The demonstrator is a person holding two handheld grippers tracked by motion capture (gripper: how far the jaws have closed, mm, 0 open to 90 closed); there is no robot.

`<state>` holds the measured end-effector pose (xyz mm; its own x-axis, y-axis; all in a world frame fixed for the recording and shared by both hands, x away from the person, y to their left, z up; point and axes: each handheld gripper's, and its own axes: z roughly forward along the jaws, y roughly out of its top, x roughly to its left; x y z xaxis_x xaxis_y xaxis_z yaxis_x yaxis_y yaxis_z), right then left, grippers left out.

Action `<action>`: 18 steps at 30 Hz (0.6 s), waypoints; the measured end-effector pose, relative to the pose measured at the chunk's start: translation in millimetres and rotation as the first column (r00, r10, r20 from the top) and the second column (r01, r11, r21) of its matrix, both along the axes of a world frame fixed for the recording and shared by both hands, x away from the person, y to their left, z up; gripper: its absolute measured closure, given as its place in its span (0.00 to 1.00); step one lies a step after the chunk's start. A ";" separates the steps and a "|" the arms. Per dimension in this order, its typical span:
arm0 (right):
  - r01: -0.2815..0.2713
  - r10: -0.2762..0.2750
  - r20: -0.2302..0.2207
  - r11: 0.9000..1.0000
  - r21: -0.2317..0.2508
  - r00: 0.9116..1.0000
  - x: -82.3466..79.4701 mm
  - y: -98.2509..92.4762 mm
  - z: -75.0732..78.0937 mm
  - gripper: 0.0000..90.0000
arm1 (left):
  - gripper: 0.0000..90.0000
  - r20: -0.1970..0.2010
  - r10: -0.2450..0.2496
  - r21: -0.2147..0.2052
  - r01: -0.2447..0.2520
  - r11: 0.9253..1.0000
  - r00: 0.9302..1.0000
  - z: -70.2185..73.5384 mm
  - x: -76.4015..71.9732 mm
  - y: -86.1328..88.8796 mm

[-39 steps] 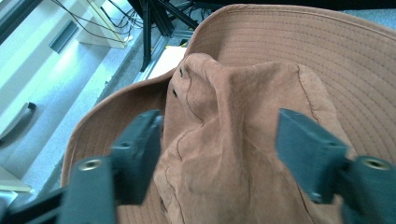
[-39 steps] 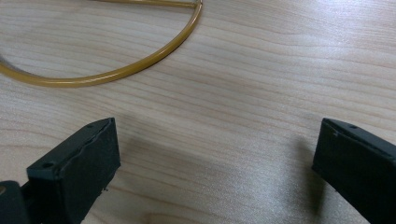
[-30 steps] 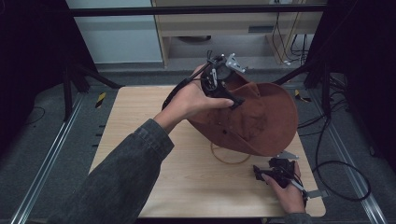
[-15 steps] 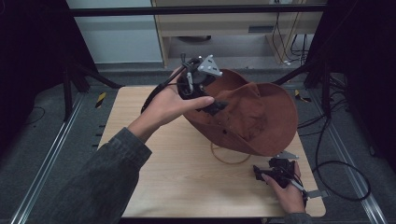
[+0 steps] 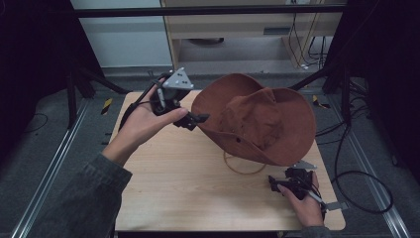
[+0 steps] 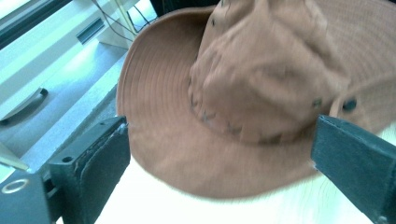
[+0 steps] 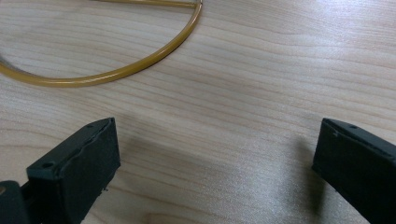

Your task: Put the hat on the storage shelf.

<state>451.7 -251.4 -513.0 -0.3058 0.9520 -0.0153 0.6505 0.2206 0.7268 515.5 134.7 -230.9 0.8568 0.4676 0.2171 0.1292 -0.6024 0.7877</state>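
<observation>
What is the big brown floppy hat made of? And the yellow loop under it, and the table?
The brown wide-brimmed hat looks like soft matte cloth, maybe cotton: its crown is creased and the brim shows stitched rows. The yellow loop looks like smooth, glossy plastic cord or tubing. The pale table looks like wood or wood-look laminate, with grain lines.
</observation>
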 end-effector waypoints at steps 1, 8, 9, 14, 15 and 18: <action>0.000 0.000 0.000 1.000 0.000 1.000 0.0 0.0 0.0 0.01 | 0.05 -0.003 0.000 -0.012 0.000 1.000 1.000 -3.9 -2.0 5.9; 0.000 0.000 0.001 1.000 0.003 1.000 0.0 0.1 0.0 0.01 | 0.05 -0.017 0.042 -0.032 -0.043 0.999 0.999 -34.3 -15.6 40.7; 0.000 0.000 0.001 1.000 0.003 1.000 0.0 0.2 0.0 0.01 | 0.05 -0.018 0.048 -0.029 -0.049 0.998 0.999 -40.9 -17.4 44.5; 0.001 -0.001 0.001 1.000 0.002 1.000 0.0 0.2 0.0 0.01 | 0.07 -0.044 0.083 0.018 -0.082 0.996 0.996 -82.5 -24.0 57.4; 0.002 -0.002 0.000 1.000 0.002 1.000 0.0 0.2 0.0 0.01 | 0.07 -0.062 0.081 0.020 -0.080 0.997 0.995 -91.7 -24.5 59.3; 0.002 -0.002 0.001 1.000 0.002 1.000 0.0 0.2 0.0 0.01 | 0.08 -0.100 0.097 0.028 -0.094 0.995 0.990 -119.5 -25.1 62.4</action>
